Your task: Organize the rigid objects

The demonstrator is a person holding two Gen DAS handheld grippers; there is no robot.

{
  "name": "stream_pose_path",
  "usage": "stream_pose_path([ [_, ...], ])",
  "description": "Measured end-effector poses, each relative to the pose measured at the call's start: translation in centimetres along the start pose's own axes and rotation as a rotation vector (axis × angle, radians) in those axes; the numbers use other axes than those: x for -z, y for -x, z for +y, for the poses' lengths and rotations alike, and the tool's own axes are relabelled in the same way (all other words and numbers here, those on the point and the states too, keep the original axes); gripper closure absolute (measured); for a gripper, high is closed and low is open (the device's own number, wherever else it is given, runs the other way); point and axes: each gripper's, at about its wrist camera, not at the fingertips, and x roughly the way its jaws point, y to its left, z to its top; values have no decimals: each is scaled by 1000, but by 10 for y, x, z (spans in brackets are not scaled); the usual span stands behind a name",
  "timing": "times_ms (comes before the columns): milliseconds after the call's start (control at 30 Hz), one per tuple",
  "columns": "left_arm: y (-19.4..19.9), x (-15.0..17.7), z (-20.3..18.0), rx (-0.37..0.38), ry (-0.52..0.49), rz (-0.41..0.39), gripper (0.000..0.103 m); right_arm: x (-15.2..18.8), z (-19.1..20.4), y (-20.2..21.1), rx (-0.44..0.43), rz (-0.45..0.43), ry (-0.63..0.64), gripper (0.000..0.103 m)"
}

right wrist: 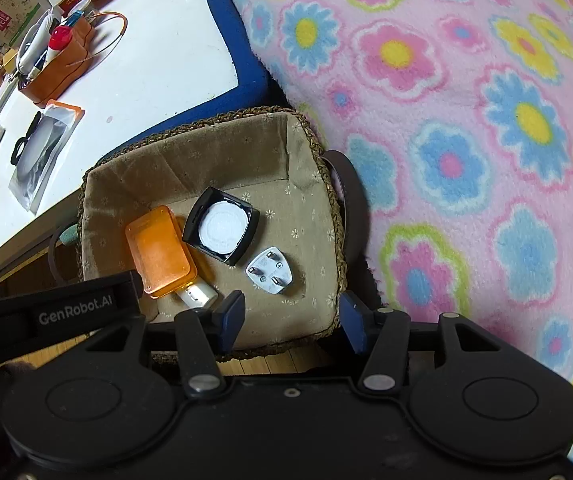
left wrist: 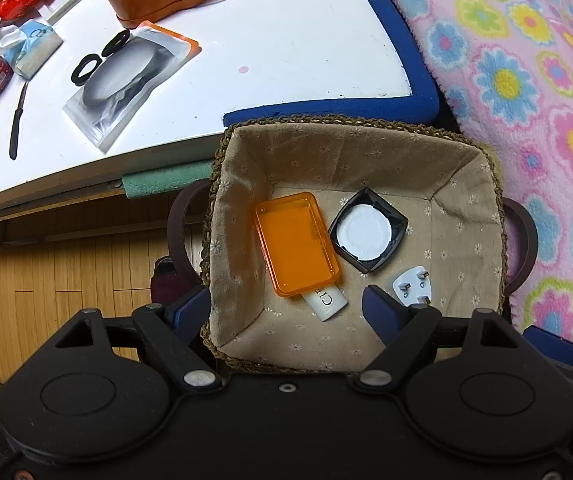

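I see both views bright, daylight-like, colours saturated. White table (left wrist: 286,32) in upper left of left wrist view nearly blown out, soft glare. Orange box (right wrist: 160,252) glows translucent in right wrist view, light passing through. Soft shadows inside basket (left wrist: 326,144) along lined walls. Heavy fisheye bending: table edge curves, blanket (right wrist: 466,120) stretches toward the right edge. Centre sharp; my black gripper bodies at bottom dark, low detail.

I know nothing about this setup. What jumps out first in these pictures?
Probably the loud pink floral blanket filling the right side. Next, the fabric-lined woven basket in the middle, holding a bright orange plastic box, a black square case with a white disc and a white plug adapter.
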Motion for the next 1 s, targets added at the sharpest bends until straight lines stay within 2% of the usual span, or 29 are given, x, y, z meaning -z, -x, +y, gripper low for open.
stream_pose_path([
  [600,-2,2,-7,-3,-52,9,23,11,-20,16,1,-21,-19,40],
  [800,-3,3,-12,-2,-76,16,23,18,-34,27,11,-33,-46,32],
  [1000,-3,5,-18,-10,-103,16,23,25,-52,40,30,-55,-68,29],
])
